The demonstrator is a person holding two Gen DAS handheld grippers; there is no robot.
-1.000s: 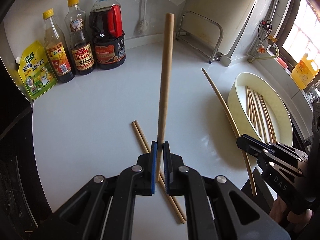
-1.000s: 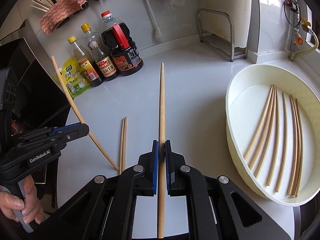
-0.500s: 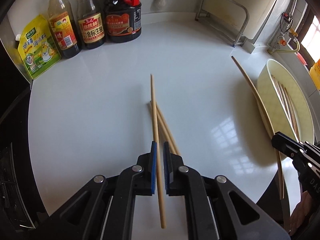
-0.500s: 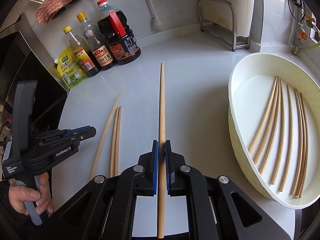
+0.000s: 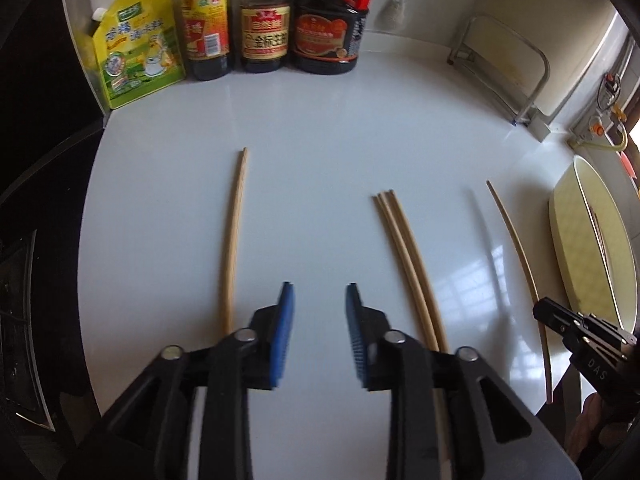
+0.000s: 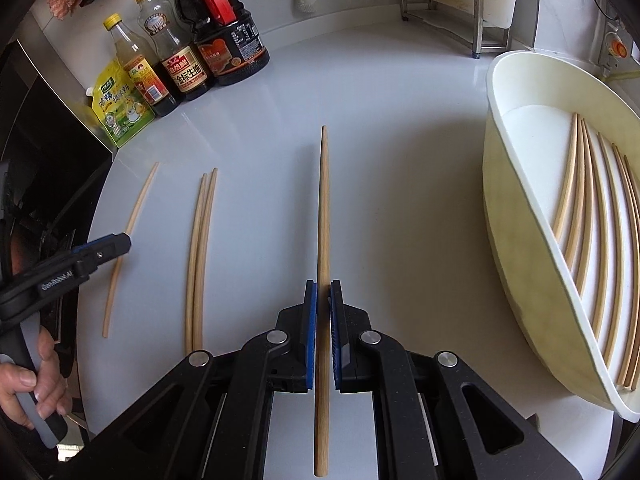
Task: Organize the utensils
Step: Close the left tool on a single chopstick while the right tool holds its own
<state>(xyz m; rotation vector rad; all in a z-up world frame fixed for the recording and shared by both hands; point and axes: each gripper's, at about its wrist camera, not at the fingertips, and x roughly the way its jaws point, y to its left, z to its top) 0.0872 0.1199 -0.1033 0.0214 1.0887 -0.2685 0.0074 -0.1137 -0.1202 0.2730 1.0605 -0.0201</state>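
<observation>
**Right gripper holds one chopstick; left gripper open over the table**

The left gripper hangs above the white table with its blue pads spread wide and nothing between them. A single chopstick lies flat on the table just to its left, and a tight bundle of chopsticks lies just to its right, apart from the single one.

The right gripper is clamped on a long chopstick, which runs straight forward between the pads and sticks out behind them too. To its right sits an oval cream basin with several chopsticks lying side by side inside.

At the back of the table stand sauce bottles and a yellow-green pouch.
</observation>
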